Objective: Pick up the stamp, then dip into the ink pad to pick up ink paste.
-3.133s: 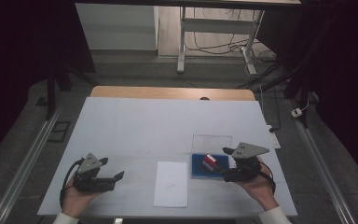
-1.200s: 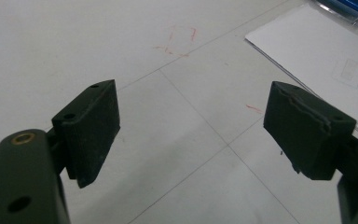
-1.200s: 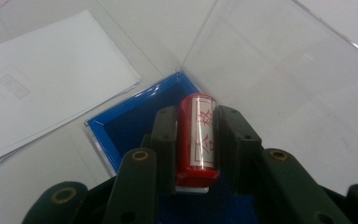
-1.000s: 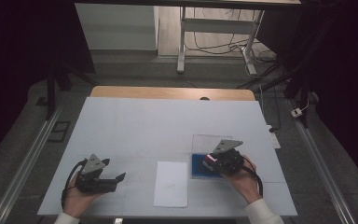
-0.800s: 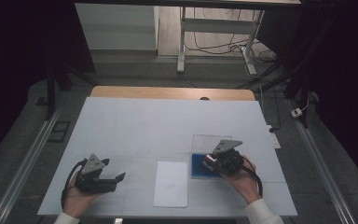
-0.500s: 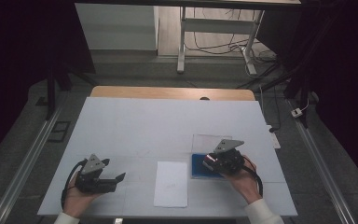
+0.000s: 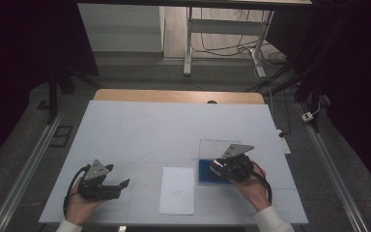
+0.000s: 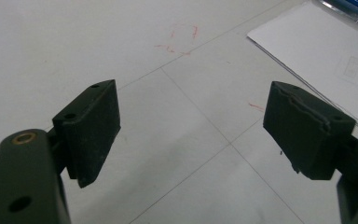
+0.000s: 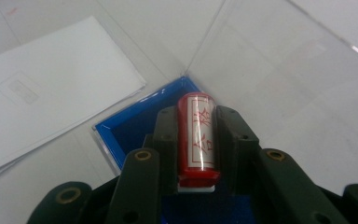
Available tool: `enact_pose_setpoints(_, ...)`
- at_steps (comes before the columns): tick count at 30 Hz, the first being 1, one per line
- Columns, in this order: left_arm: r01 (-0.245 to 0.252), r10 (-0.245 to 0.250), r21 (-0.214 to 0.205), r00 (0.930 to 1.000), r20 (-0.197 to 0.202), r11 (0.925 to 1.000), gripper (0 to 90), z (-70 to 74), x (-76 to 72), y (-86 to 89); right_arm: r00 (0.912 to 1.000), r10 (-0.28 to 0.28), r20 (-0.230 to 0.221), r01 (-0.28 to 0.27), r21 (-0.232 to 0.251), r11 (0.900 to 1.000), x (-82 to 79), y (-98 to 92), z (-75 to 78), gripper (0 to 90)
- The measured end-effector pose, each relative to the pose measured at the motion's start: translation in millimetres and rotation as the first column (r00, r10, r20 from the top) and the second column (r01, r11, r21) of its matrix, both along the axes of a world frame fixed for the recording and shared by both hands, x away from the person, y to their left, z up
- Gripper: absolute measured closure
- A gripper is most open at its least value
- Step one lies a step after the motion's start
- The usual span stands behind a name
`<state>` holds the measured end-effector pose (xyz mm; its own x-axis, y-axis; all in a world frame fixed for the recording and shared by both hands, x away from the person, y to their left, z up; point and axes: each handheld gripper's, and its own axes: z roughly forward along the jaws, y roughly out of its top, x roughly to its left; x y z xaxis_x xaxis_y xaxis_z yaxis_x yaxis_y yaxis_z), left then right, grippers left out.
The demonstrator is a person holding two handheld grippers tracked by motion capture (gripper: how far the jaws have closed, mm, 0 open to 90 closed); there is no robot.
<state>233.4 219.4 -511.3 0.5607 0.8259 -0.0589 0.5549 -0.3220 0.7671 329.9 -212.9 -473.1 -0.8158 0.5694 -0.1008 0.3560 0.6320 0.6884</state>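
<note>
1. Nearest to me, my left tool (image 7: 107,183) is resting low over the bare worktop (image 7: 140,130), jaws standing wide apart with nothing between them. I am reading it as idle, waiting its turn.
2. Just beyond and between my hands, the white sheet (image 7: 177,190) is lying flat. A faint printed box (image 9: 17,88) is showing on it in the right gripper view; no red imprint is appearing inside it, so I am judging the stamping as not yet done.
3. My right tool (image 9: 193,140) is closing on the red stamp (image 9: 197,137), jaws pressing both of its long sides, the stamp lying along them with its lettered label up.
4. The stamp is sitting over the blue ink tray (image 9: 135,126), whose clear lid (image 9: 279,79) is standing open behind it. Whether the stamp face is touching the pad, I cannot tell.
5. Judgement: pickup done, inking probably in hand; carrying across to the sheet, pressing on the box, and returning the stamp are all remaining.
</note>
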Motion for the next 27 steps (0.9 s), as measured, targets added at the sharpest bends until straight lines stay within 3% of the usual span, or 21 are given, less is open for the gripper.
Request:
enact_pose_setpoints(13,0.000,0.000,0.004,1.0000,0.002,1.0000,19.1,-0.8,-0.6,-0.2,0.9974,0.039,0.061,-0.043,0.068,0.9967,-8.5,-4.4,27.7,70.0)
enact_pose_setpoints(16,0.002,-0.002,0.003,1.0000,0.002,1.0000,19.1,-0.6,-0.9,-0.2,0.9983,0.033,0.047,-0.036,0.077,0.9964,-8.4,-5.4,28.2,70.0)
enact_pose_setpoints(27,0.003,-0.003,0.007,1.0000,0.000,1.0000,19.2,-1.1,-1.4,-0.9,0.9995,0.022,0.024,-0.023,0.038,0.9990,-2.8,-2.8,18.4,70.0)
